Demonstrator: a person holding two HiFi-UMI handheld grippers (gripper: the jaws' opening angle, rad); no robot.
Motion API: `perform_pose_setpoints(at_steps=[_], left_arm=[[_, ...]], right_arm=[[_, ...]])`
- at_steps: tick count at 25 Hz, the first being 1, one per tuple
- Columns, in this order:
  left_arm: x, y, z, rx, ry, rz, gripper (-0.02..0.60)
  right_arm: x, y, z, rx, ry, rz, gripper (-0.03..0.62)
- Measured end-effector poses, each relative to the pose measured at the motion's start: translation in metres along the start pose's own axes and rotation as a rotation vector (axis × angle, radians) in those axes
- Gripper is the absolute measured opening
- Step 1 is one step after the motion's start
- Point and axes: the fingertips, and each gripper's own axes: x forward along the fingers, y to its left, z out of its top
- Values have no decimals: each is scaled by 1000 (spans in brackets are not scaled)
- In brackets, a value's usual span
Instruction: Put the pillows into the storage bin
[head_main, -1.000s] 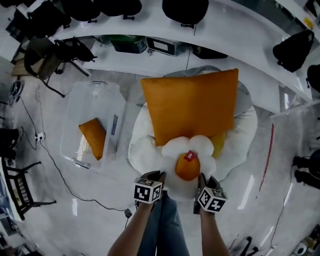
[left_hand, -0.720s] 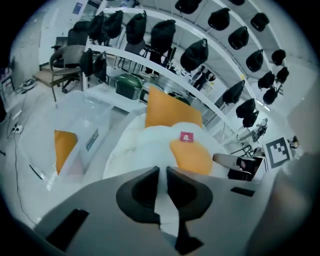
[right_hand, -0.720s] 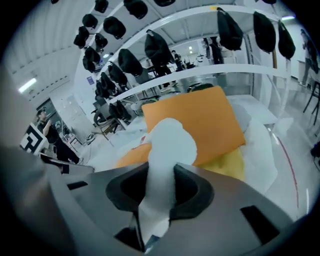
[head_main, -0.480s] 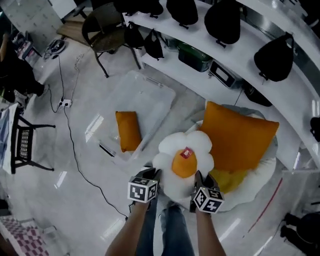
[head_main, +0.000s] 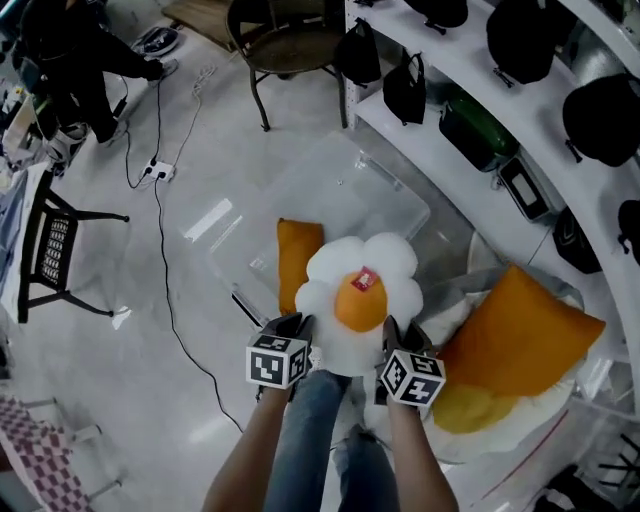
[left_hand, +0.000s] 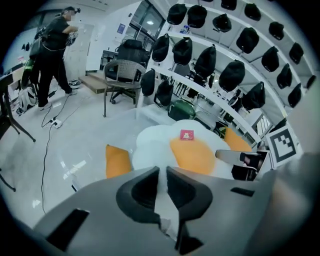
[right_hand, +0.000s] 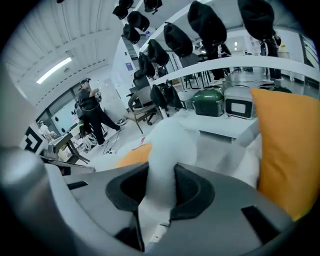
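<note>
A white flower-shaped pillow (head_main: 360, 285) with an orange centre and a small red tag hangs in the air between both grippers. My left gripper (head_main: 296, 330) is shut on its white edge (left_hand: 161, 175). My right gripper (head_main: 392, 335) is shut on the opposite white edge (right_hand: 162, 165). The pillow hangs over the near side of a clear plastic storage bin (head_main: 340, 200) on the floor. A small orange pillow (head_main: 296, 258) lies inside that bin. A large orange square pillow (head_main: 520, 335) rests on a white cushion (head_main: 480, 425) to the right.
White shelves with black helmets and bags (head_main: 520, 40) run along the right. A chair (head_main: 285, 45) stands beyond the bin, a black stool (head_main: 55, 250) at the left. A cable (head_main: 170, 300) trails over the floor. A person (left_hand: 52, 55) stands far left.
The flower pillow has been carried left, away from the white cushion and over the bin. Both grippers kept their hold. The big orange pillow stayed where it was.
</note>
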Motion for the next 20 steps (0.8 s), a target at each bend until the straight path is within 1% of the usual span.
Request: perform_pose_setpoints(at_steps=[4,8,11,14,16,17,18,19,20], left_arm=[[44,67,28,-5,-14,30,44],[94,122,45,-14,-22,52,44],[122,151,52,11,-17,70,44],[139,170,56,40,-14,86,44],[149,182,53,38,5,107,46],[154,188,49,35,30,125,66],[158,194,44,31,59,144,110],[161,199,40,25,80,160,143],[161,202,38,21,88,172,163]], right_arm=[[88,23,15,-45,14,18,107],[167,35,25,-115,40,24,112],[211,40,28,-170,67,22,121],[238,45,31,-244,97,18,135],[252,45,31,-303,120,10,169],[257,45,32,-330,127,6,209],[261,44,32,-347,130,4,224],[263,43,32,-346,130,6,243],[263,42,31,-327,129,11,289]])
